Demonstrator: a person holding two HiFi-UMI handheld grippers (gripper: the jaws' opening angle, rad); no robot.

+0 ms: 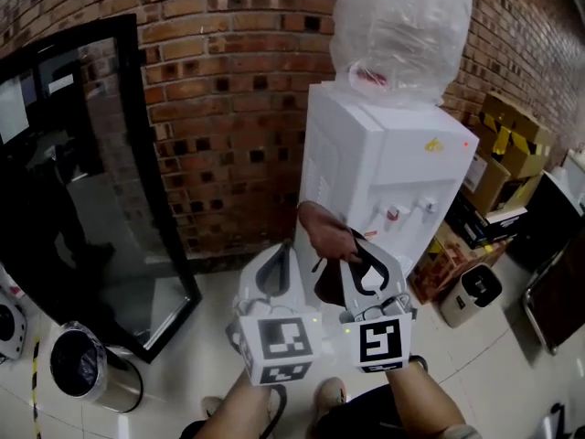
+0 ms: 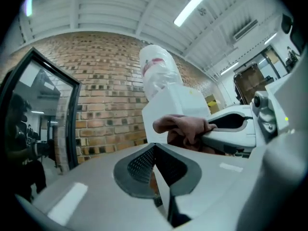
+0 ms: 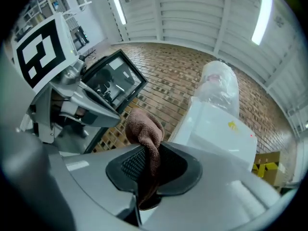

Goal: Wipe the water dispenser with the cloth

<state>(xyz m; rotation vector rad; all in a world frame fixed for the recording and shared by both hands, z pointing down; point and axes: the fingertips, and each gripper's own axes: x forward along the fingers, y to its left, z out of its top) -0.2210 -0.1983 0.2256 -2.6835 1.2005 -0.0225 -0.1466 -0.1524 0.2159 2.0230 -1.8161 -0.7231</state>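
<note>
The white water dispenser (image 1: pixel 384 167) stands against the brick wall, with a plastic-wrapped bottle (image 1: pixel 402 26) on top. It also shows as the white water dispenser (image 2: pixel 175 102) in the left gripper view and the white water dispenser (image 3: pixel 216 129) in the right gripper view. My right gripper (image 1: pixel 355 250) is shut on a brown cloth (image 1: pixel 322 234), held up close to the dispenser's front left corner. The cloth (image 3: pixel 144 129) bunches above the right gripper (image 3: pixel 147 153) and hangs between its jaws. My left gripper (image 1: pixel 287 250) is beside it, its jaws together on nothing. From the left gripper (image 2: pixel 154 153) the cloth (image 2: pixel 185 125) shows just ahead.
A black glass-door cabinet (image 1: pixel 82 181) stands at the left, with a steel bin (image 1: pixel 87 369) on the floor before it. Cardboard boxes (image 1: pixel 507 149) and a small white appliance (image 1: pixel 471 293) crowd the floor right of the dispenser. A brick wall (image 1: pixel 228 80) runs behind.
</note>
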